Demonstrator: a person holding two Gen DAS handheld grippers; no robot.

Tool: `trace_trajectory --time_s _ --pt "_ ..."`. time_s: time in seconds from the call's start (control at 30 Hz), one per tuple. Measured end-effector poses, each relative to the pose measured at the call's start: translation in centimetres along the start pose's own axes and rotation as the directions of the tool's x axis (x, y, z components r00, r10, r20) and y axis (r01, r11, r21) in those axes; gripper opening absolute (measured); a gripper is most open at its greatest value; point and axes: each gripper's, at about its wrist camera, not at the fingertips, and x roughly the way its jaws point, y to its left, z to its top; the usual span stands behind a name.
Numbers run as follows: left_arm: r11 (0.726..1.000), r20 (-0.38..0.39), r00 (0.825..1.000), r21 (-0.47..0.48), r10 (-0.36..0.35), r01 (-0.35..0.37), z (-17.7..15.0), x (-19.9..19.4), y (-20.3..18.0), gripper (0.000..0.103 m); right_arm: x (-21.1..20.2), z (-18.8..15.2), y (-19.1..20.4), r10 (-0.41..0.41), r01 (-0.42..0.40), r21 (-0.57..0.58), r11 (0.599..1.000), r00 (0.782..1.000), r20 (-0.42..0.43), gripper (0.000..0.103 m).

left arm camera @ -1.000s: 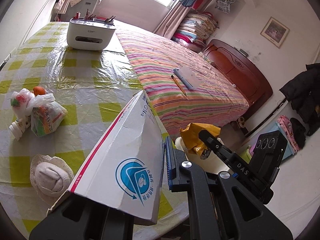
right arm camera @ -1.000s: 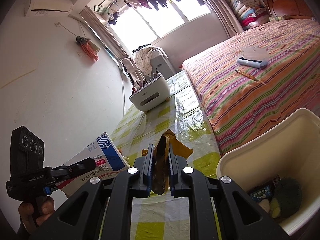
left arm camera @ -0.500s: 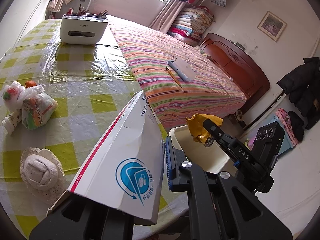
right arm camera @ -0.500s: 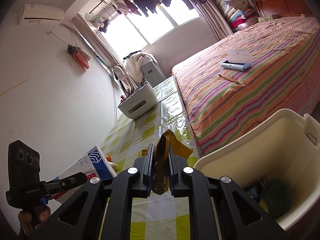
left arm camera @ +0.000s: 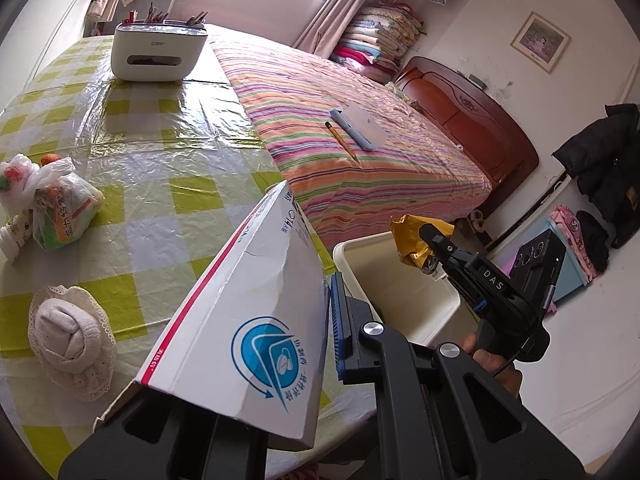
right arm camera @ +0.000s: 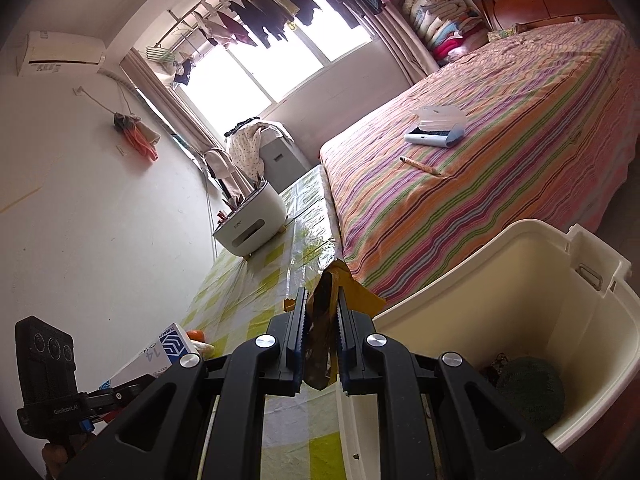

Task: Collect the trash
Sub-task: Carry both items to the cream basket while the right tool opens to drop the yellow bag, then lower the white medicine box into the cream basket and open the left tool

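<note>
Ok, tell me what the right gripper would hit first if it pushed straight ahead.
Likely the checked tablecloth, short of the white organizer. The right gripper, jaws shut on the yellow wrapper, points left of the bin rim; depth is unclear.

The table [left arm camera: 160,120], under a green-and-white checked plastic cloth, carries a white organizer [left arm camera: 158,54] near its far edge, tied plastic bags [left arm camera: 48,200] with an orange [left arm camera: 50,159] beside them at the left edge, and a lace-trimmed cloth bundle [left arm camera: 70,340] near the near edge. The bed [left arm camera: 320,92] abuts the table's right edge; a pencil [left arm camera: 342,141] and a pale case [left arm camera: 362,126] lie mid-bed. The bin [right arm camera: 532,280] stands below the table's near right corner.
</note>
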Motion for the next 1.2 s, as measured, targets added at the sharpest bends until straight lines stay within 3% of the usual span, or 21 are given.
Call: trace_trajectory --time_s 0.3,0.47,0.83,0.87,0.97,1.07,1.2 --pt "1.000 -0.018 1.000 0.012 -0.006 0.007 -0.6 0.4 -0.2 0.007 0.1 0.3 -1.7 -0.023 0.023 0.051 0.998 1.000 -0.003 0.013" --pt "1.000 -0.027 1.000 0.012 -0.006 0.007 -0.7 0.5 -0.3 0.007 0.2 0.3 -2.9 0.020 -0.019 0.115 0.993 1.000 -0.011 0.013" --pt "1.000 -0.038 0.999 0.013 -0.006 0.007 -1.0 0.7 -0.2 0.007 0.3 0.1 -3.9 -0.051 0.055 0.157 0.986 0.998 -0.024 0.016" --pt "1.000 -0.041 0.999 0.011 -0.006 0.006 -1.0 0.7 -0.2 0.007 0.3 0.1 -4.0 -0.073 0.076 0.157 0.985 0.997 -0.027 0.020" --pt "1.000 -0.048 0.999 0.009 -0.003 0.003 -1.1 0.9 -0.3 0.007 -0.2 0.1 -4.1 -0.150 0.152 0.152 0.977 0.988 -0.025 0.068" --pt "1.000 -0.049 0.999 0.010 -0.006 0.006 -1.2 0.9 -0.5 0.007 -0.8 0.1 -3.7 -0.203 0.203 0.117 0.972 0.979 -0.008 0.069" --pt "1.000 -0.045 0.999 0.010 -0.008 0.009 -1.1 0.8 -0.5 0.007 -0.8 0.1 -4.1 -0.203 0.201 0.117 0.973 0.979 0.007 0.069"
